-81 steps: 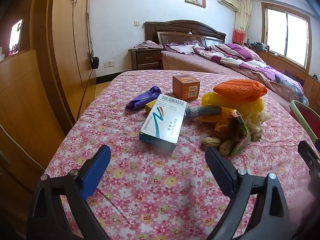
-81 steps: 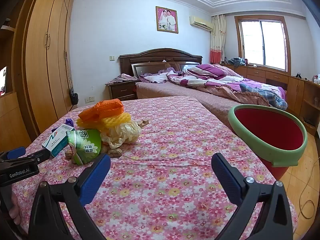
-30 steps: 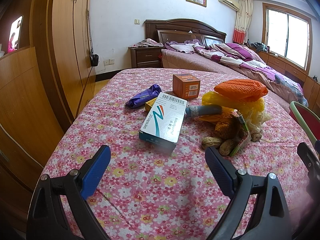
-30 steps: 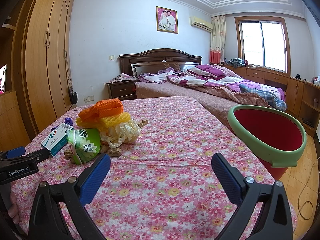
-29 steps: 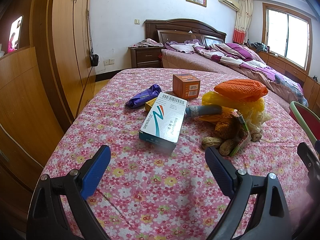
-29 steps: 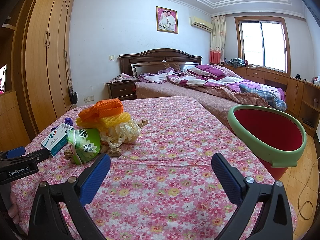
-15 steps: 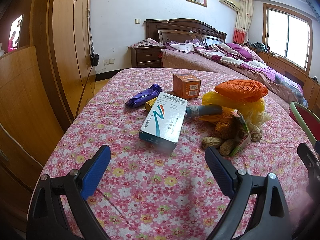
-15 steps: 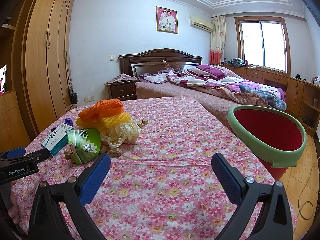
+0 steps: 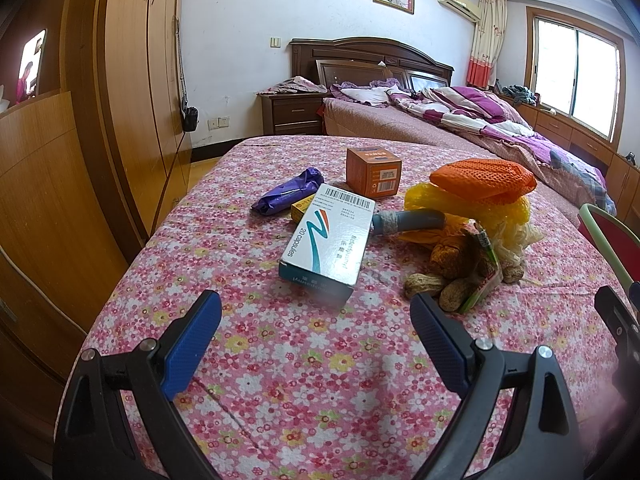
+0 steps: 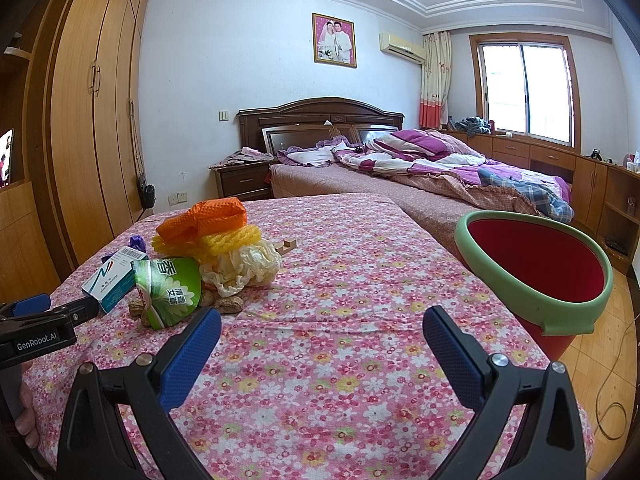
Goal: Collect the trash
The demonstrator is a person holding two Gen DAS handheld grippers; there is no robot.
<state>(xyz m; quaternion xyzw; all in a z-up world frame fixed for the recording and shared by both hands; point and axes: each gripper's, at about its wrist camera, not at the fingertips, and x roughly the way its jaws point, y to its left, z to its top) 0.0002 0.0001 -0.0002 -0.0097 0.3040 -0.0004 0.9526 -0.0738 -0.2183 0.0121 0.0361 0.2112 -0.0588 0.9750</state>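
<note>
Both grippers are hovering with fingers spread wide, the left gripper [image 9: 316, 326] facing the white box [image 9: 328, 242] in the trash pile, the right gripper [image 10: 322, 330] over floral cloth [image 10: 352, 264]. The red bin [image 10: 536, 268] is sitting, seemingly, just beside the table's right edge.

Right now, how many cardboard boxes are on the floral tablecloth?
3: a white-and-teal capsule box nearest the camera, a square orange box behind it, and a small yellow box partly tucked under the white one. Others may hide behind the pile.
</note>
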